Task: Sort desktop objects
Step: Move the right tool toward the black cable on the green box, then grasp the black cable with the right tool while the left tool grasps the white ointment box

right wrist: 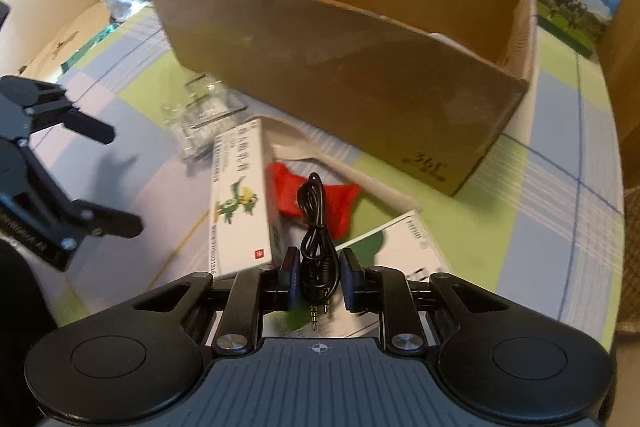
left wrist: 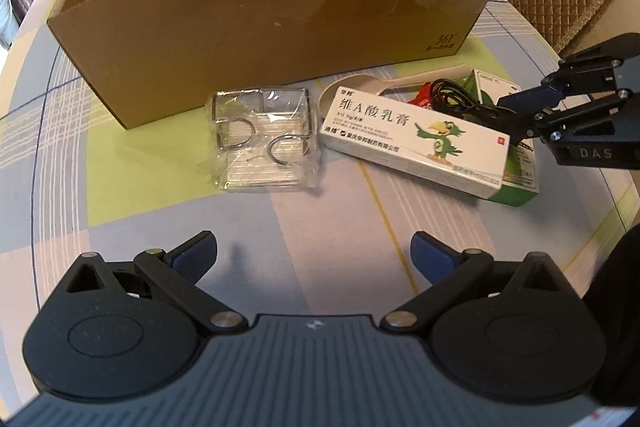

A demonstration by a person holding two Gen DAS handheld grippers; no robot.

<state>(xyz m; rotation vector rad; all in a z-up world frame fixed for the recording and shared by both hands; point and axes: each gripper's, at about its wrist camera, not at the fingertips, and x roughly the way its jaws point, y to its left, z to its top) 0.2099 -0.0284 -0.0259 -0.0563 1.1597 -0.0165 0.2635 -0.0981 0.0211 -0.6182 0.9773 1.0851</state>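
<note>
On a bench covered by a pastel plaid cloth [left wrist: 120,187], the right tool [right wrist: 319,277] pinches a coiled black audio cable [right wrist: 316,227] above a green-and-white carton [right wrist: 404,239]. The left tool [left wrist: 314,253] hangs with its fingers spread wide over bare cloth. Near it lie a clear plastic packet of wire clips [left wrist: 262,139] and a white ointment box printed with a green parrot [left wrist: 416,139], before an open brown cardboard box [left wrist: 280,39].

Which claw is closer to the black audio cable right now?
Right. The right claw is shut on the black audio cable; the left claw hangs open, apart from it, nearer the clear plastic packet.
</note>
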